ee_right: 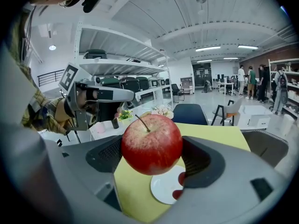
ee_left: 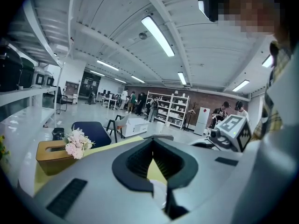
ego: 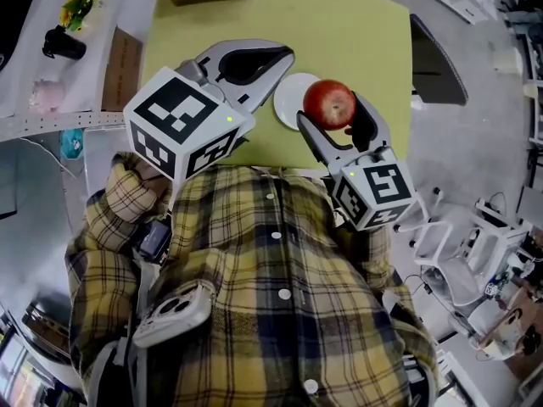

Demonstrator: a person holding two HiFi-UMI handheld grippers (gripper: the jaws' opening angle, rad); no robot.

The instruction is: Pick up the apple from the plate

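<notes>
Room: big bright workshop; you stand at a green table (ego: 356,32).
Apple: the apple (ee_right: 151,144) is up in the air just above the plate (ee_right: 161,186), not touching it.
Right tool (ego: 333,113): squeezing the apple from both sides.
Left tool (ego: 278,64): closed on nothing, near the plate.
Danger: the apple is round and smooth; if you loosen your squeeze or tilt, it may slip and drop onto the plate.
Count: one apple, one plate, two tools.
</notes>
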